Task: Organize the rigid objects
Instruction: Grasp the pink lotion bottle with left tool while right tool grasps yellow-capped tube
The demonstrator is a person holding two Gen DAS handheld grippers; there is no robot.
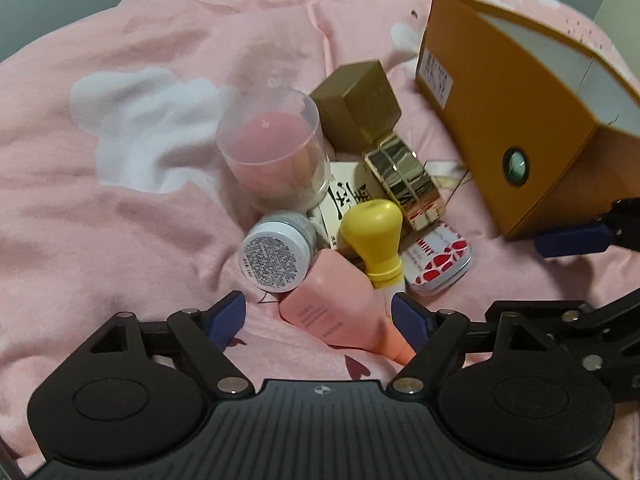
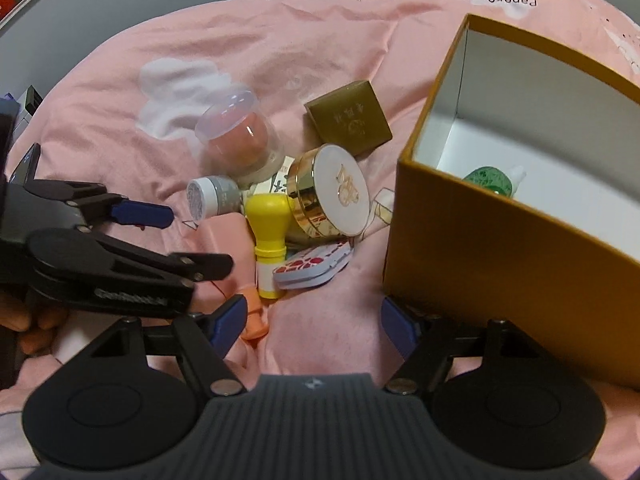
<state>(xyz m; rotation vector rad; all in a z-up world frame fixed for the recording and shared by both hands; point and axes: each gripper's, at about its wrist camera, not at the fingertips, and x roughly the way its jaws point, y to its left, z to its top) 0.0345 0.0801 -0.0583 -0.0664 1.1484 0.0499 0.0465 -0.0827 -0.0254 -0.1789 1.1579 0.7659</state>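
A pile of small items lies on a pink bedsheet [image 1: 120,220]: a clear case with a pink sponge [image 1: 272,148], a gold cube box [image 1: 356,108], a gold compact [image 2: 332,192], a grey jar [image 1: 276,256], a yellow-capped bottle [image 1: 372,236], a pink tube [image 1: 340,308] and a red-patterned tin [image 1: 436,260]. An open orange box [image 2: 500,248] stands to the right with a green bottle [image 2: 490,182] inside. My left gripper [image 1: 320,316] is open, its fingers on either side of the pink tube. My right gripper [image 2: 312,320] is open and empty beside the box.
The orange box's near wall stands close against my right gripper's right finger [image 2: 396,326]. The left gripper also shows at the left of the right wrist view [image 2: 140,212]. A white printed card [image 1: 348,196] lies under the pile. Bare sheet spreads to the left and behind.
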